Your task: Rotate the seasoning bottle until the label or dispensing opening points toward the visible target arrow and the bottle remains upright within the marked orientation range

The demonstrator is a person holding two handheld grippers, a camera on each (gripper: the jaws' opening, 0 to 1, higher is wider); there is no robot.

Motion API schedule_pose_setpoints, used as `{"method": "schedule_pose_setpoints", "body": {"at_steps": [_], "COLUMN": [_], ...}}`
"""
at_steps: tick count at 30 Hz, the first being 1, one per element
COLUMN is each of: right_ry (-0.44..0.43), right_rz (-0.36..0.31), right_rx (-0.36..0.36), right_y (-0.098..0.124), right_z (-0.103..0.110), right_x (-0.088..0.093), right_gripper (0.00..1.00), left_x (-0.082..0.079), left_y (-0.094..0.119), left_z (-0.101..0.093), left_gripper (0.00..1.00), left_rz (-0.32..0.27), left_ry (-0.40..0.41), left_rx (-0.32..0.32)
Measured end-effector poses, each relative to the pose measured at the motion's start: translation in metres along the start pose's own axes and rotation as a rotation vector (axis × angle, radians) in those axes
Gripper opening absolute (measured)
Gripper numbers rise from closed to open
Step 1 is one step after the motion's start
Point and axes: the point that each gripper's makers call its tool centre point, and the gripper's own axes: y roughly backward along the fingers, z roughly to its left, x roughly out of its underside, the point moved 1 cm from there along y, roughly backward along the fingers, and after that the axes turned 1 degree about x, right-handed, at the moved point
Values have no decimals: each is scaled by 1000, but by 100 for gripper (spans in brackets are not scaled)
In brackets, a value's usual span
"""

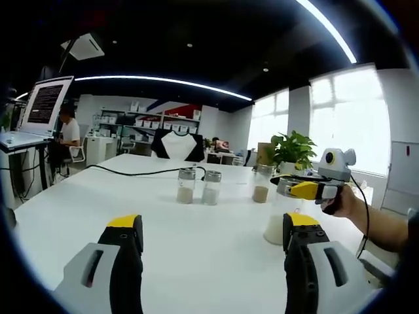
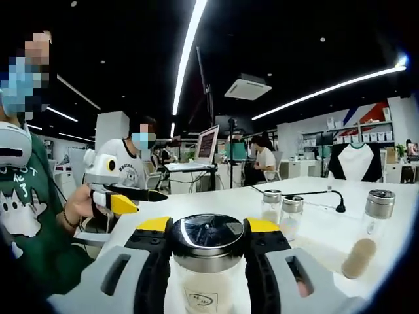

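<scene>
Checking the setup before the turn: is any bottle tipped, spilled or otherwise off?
Nothing stands out. The right claw is shut on the seasoning bottle, which stands upright; the other three bottles stand upright on the white table, nothing spilled.

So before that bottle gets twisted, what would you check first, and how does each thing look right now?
1. Right gripper closed on the seasoning bottle: ok, jaws flank its metal cap.
2. Bottle upright: ok.
3. Left gripper out of the way: ok, open, holding nothing.
4. Neighbouring shakers, the pair and the single one, clear of it: ok.
5. Target arrow located: cannot tell.
6. Label direction: cannot tell.
</scene>
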Motion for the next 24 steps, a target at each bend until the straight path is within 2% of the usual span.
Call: {"method": "schedule_pose_setpoints", "body": {"at_steps": [11,19,24], "right_ry": [3,10,18], "right_rz": [-16,-5,32], "right_rx": [4,39,65], "right_y": [-1,-2,-5], "right_z": [0,-2,-3], "right_x": [0,1,1], "right_gripper": [41,41,41], "left_x": [1,2,5], "left_y": [2,2,0], "left_z": [1,0,1], "left_gripper": [93,93,93], "left_rz": [-2,-2,3], "left_ry": [3,3,21], "left_rx": [-5,0,5]}}
